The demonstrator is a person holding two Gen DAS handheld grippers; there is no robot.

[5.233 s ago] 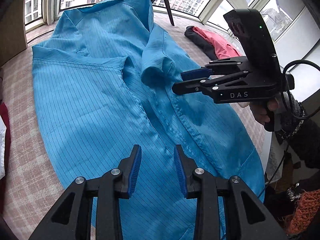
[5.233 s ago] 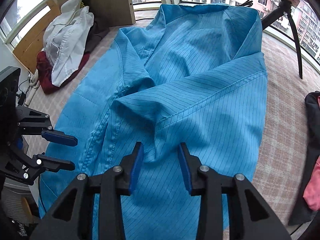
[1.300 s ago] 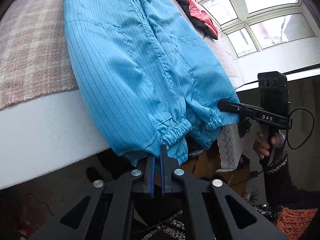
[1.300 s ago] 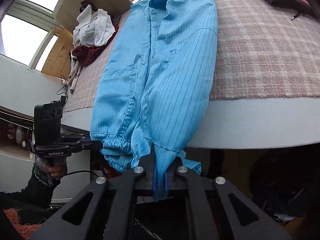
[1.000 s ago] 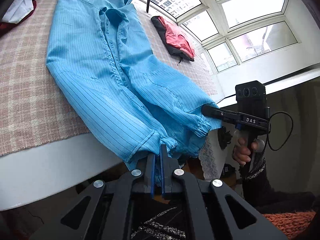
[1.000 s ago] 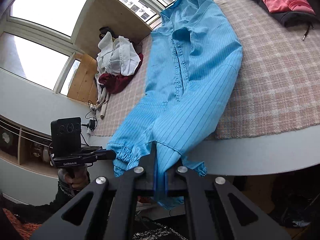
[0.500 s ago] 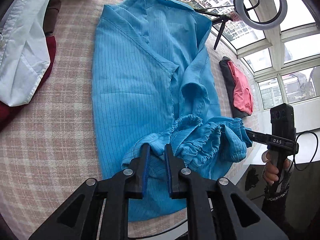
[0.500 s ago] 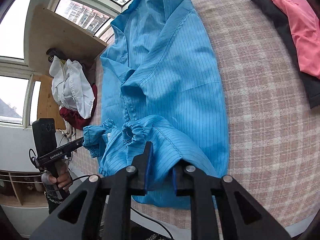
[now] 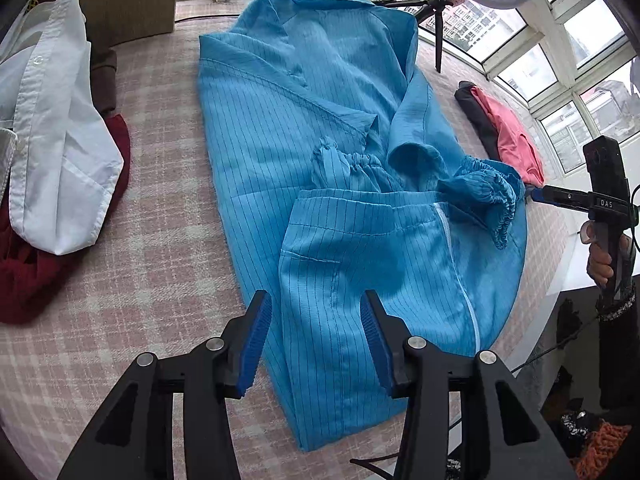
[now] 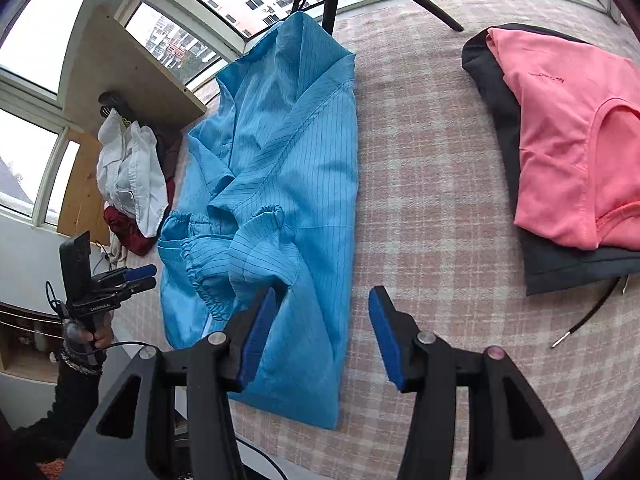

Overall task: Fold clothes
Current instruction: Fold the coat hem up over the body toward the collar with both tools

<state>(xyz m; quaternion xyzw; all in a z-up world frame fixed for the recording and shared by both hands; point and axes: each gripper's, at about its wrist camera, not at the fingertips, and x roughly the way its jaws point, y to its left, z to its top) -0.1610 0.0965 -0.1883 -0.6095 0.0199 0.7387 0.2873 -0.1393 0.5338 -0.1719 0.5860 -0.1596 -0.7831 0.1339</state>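
Both claws, left claw (image 9: 316, 338) and right claw (image 10: 322, 334), are opening and empty above the soft, light blue coat (image 9: 280, 128), best pinched at its folded edge.

right gripper (image 10: 322, 334): jaws opening, nothing pinched, above the garment's edge
blue garment (image 10: 288, 184): folded on plaid cover (image 10: 432, 208), cuffs bunched up
left gripper (image 10: 138, 274): far left, apparently clear of cloth
pink top (image 10: 568, 140): right, on dark garment (image 10: 504, 128)

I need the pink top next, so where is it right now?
In the right wrist view the pink top lies at the right on a dark garment, across bare plaid cloth from the blue coat.
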